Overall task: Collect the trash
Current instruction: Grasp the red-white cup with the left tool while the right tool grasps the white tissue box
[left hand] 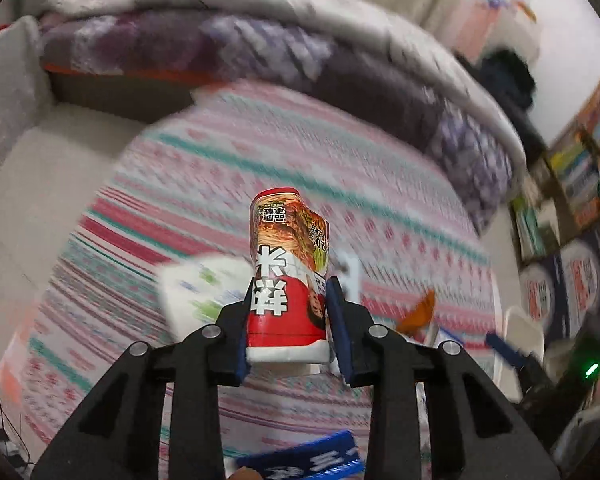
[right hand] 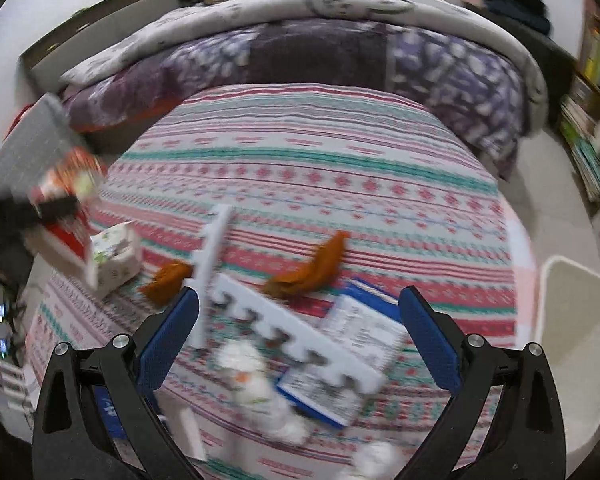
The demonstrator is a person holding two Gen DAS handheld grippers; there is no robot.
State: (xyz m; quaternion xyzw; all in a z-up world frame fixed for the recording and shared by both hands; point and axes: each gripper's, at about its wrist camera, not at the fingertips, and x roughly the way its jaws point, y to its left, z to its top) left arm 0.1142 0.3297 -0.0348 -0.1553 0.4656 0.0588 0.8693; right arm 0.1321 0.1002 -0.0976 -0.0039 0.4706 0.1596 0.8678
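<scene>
Over striped bedspread (left hand: 260,152), red-and-white noodle carton (left hand: 288,276), creased.

A red and white noodle cup (left hand: 286,280), printed with noodles and bold white characters, sits squeezed between my left fingers (left hand: 242,336), lifted off the striped bed cover. On that cover lie a white tissue pack (right hand: 114,258), two orange peels (right hand: 312,270), a white toothed foam strip (right hand: 296,336), a blue-edged printed box (right hand: 352,356) and crumpled white tissue (right hand: 256,392).
</scene>
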